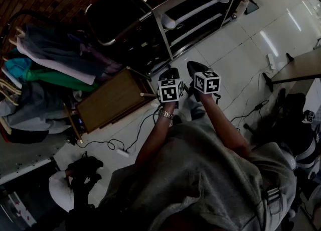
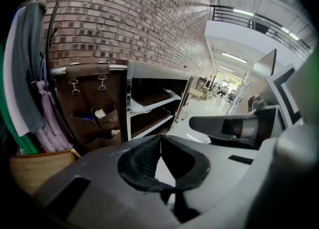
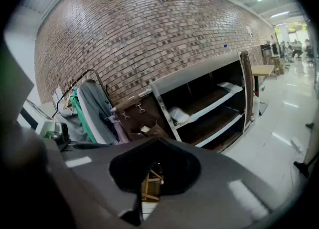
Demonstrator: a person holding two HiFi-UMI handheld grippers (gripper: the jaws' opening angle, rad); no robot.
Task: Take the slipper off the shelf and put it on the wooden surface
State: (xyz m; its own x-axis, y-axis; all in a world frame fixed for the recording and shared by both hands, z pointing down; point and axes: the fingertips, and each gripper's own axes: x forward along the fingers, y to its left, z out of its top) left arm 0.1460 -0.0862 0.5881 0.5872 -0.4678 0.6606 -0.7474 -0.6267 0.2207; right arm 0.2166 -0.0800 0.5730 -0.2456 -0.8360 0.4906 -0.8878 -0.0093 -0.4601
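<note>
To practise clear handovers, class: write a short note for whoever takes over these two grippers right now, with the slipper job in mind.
Left gripper: shut, empty, held in the air and pointing toward the shelf.
Right gripper: shut, empty, beside the left one.
Slipper: white, lying on a board of the shelf, untouched.
Wooden surface: low top to the left of the grippers, next to the hanging clothes; no slipper on it.
Done: nothing yet.
Left: open one gripper, reach into the shelf, grip the slipper, carry it over to the wooden surface, release.
</note>
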